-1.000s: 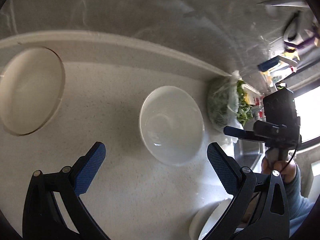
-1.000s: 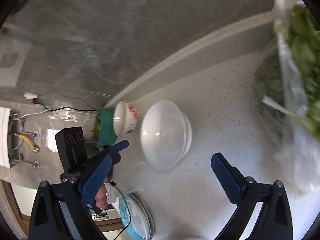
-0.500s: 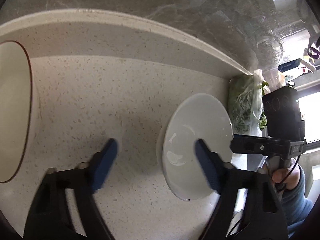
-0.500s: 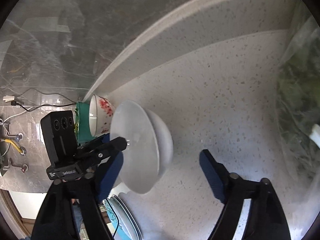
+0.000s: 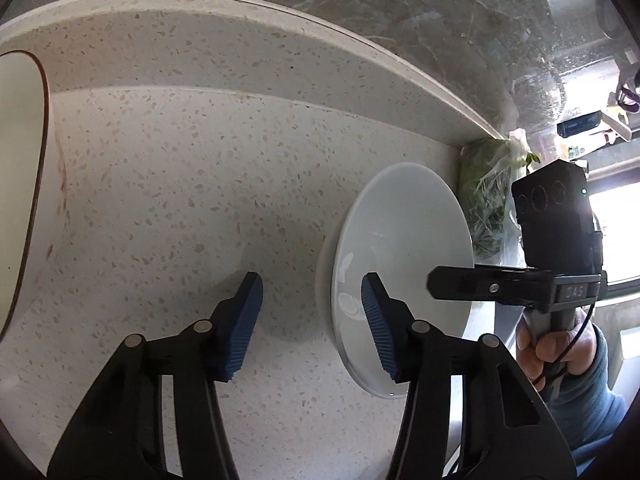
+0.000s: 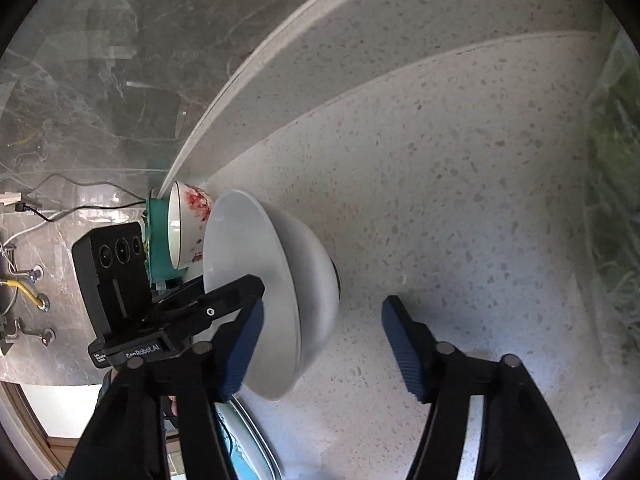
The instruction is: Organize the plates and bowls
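A white bowl (image 5: 404, 256) stands on the speckled counter, also in the right wrist view (image 6: 280, 280). My left gripper (image 5: 312, 316) is open and straddles the bowl's left rim, one finger inside, one outside. My right gripper (image 6: 320, 340) is open and straddles the opposite rim in the same way. A cream plate with a brown rim (image 5: 18, 184) lies at the far left. A white bowl with red flowers (image 6: 188, 224) sits beside a teal bowl (image 6: 158, 240) behind the white bowl.
A bag of green vegetables (image 5: 486, 196) lies right of the bowl, against the raised back ledge (image 5: 240, 32). A blue-rimmed plate (image 6: 248, 436) lies near the counter's front edge. The marble wall (image 6: 120, 60) rises behind.
Both grippers have come down and closer to the white bowl, and their jaws have narrowed around its opposite rims. The bowl has stayed on the counter.
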Demonstrator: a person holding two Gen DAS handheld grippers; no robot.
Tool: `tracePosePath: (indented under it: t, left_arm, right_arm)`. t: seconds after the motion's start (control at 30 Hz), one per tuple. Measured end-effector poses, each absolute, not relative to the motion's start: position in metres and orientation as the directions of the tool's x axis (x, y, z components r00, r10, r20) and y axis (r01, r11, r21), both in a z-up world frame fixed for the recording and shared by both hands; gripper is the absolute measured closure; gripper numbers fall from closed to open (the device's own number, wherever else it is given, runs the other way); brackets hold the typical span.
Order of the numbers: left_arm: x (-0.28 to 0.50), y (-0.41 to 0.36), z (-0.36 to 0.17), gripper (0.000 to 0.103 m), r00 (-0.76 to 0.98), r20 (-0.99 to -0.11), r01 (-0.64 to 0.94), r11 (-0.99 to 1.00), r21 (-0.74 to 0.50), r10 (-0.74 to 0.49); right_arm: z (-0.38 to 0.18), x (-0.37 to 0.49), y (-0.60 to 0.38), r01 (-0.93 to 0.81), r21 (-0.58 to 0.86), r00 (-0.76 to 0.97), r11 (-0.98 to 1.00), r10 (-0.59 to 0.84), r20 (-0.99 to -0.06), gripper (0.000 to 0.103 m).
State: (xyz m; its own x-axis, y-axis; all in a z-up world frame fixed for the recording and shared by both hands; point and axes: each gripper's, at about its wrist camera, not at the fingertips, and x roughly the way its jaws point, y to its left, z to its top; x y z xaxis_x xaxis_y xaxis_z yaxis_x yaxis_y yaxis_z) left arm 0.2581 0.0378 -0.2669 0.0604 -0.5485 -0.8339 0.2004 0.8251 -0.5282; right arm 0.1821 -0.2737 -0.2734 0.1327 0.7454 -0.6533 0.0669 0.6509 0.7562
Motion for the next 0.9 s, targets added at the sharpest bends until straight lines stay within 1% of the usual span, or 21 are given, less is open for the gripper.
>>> tracePosePath:
  t: [0.03, 0.07, 0.2, 0.27, 0.3, 0.37, 0.67, 0.9]
  left_arm:
    - [0.259, 0.038, -0.268, 0.062, 0.059, -0.831, 0.197, 0.823, -0.533, -0.553]
    - [0.259, 0.036, -0.269, 0.072, 0.058, -0.832, 0.196, 0.823, -0.532, -0.552]
    - [0.259, 0.034, -0.272, 0.082, 0.051, -0.833, 0.202, 0.823, -0.531, -0.551]
    - [0.259, 0.029, -0.271, 0.091, 0.045, -0.834, 0.215, 0.821, -0.529, -0.55]
    - [0.258, 0.026, -0.271, 0.093, 0.045, -0.837, 0.224, 0.822, -0.524, -0.546]
    - [0.258, 0.02, -0.269, 0.094, 0.049, -0.849, 0.235, 0.832, -0.502, -0.526]
    - [0.258, 0.017, -0.263, 0.094, 0.045, -0.838, 0.226, 0.822, -0.522, -0.544]
    - [0.252, 0.021, -0.229, 0.094, 0.062, -0.834, 0.25, 0.817, -0.519, -0.548]
  right_arm:
    - [-0.274, 0.183, -0.275, 0.074, 0.756, 0.137, 0.65, 0.745, -0.653, 0.046]
    - [-0.275, 0.183, -0.275, 0.075, 0.756, 0.135, 0.65, 0.745, -0.653, 0.048]
    - [-0.278, 0.184, -0.277, 0.084, 0.755, 0.127, 0.65, 0.745, -0.655, 0.07]
    - [-0.277, 0.184, -0.276, 0.08, 0.766, 0.133, 0.637, 0.755, -0.642, 0.076]
    - [-0.276, 0.184, -0.276, 0.075, 0.77, 0.133, 0.633, 0.759, -0.637, 0.08]
    - [-0.273, 0.185, -0.271, 0.068, 0.761, 0.135, 0.645, 0.75, -0.648, 0.081]
    - [-0.271, 0.185, -0.271, 0.066, 0.775, 0.131, 0.629, 0.764, -0.632, 0.081]
    - [-0.244, 0.18, -0.275, 0.03, 0.781, 0.136, 0.623, 0.772, -0.621, 0.08]
